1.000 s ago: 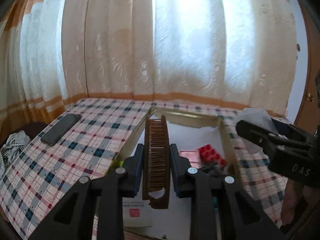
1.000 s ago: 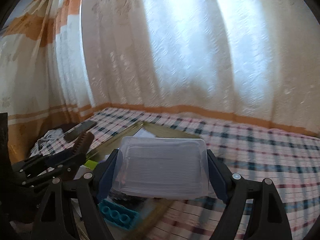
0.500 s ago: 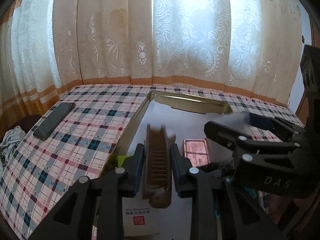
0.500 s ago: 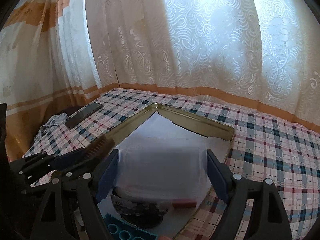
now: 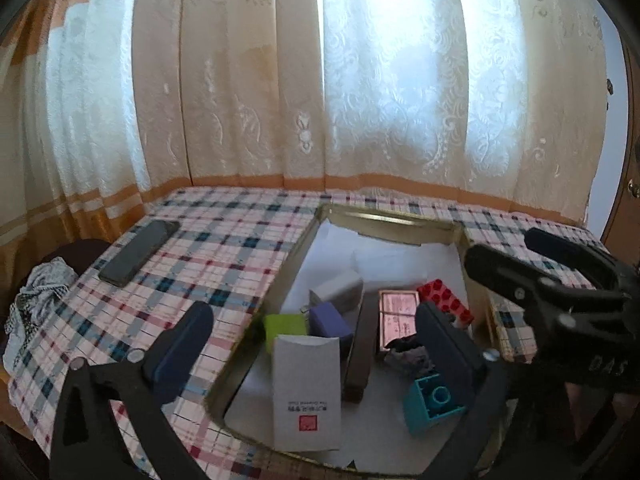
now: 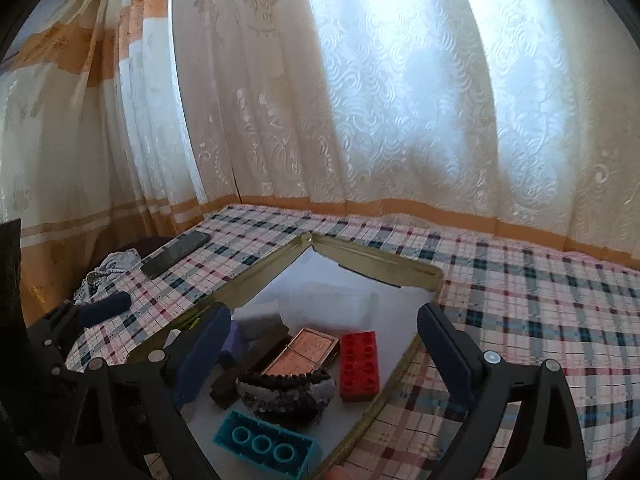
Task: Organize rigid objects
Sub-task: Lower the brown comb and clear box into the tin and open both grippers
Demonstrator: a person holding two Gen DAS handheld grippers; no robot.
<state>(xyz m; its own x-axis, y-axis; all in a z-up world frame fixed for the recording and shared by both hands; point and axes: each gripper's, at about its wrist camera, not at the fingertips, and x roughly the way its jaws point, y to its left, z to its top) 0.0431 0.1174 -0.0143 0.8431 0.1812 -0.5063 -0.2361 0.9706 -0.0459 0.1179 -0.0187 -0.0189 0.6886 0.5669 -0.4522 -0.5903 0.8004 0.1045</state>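
Note:
A gold-rimmed tray [image 5: 384, 220] on the plaid table holds the sorted things. My left gripper [image 5: 312, 344] hovers over its near end, jaws opening wide and empty. The brown comb [image 5: 358, 354] lies flat in the tray below it. My right gripper [image 6: 326, 348] is also opening, with nothing between its pads. The clear plastic box [image 6: 328, 300] rests on the tray floor beyond it. Around these lie a red brick [image 6: 360, 360], a pink box [image 6: 304, 352], a teal brick [image 6: 268, 446], a black hair claw [image 6: 288, 390] and a white card box [image 5: 308, 388].
A dark phone [image 5: 138, 254] lies on the tablecloth left of the tray, near the table's left edge. A crumpled cloth [image 5: 36, 300] sits beyond that edge. Curtains hang close behind the table. Green [image 5: 284, 328] and purple [image 5: 330, 322] blocks crowd the tray's left side.
The left gripper let go of the comb, which now lies in the tray. The right gripper released the clear box into the tray. Both pairs of jaws have spread wide.

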